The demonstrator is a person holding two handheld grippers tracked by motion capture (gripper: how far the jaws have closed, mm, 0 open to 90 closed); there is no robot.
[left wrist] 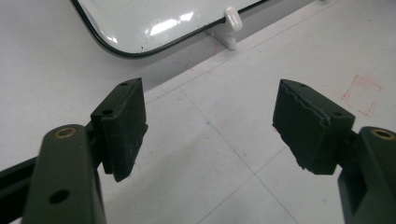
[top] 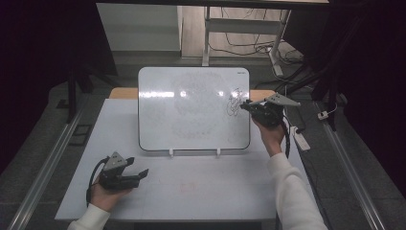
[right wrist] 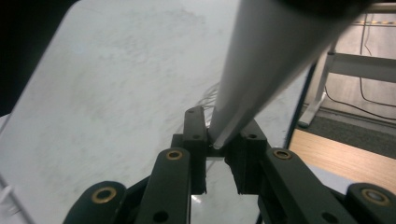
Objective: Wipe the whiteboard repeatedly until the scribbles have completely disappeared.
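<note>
One white marker [right wrist: 266, 65] with a pale grey barrel sits clamped in the right gripper [top: 248, 106] at the whiteboard's [top: 191, 105] scribbled right edge; left gripper [top: 139, 175] gapes empty.

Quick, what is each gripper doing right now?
Left gripper: open, holding nothing.
Right gripper: shut on a marker at the whiteboard.

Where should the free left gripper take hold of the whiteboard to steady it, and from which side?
Probably its left edge, coming from the left. The whiteboard stands nearly upright on white feet, so that thin rim fits between the open left gripper's jaws. The right gripper, shut on a marker, occupies the right edge.
</note>
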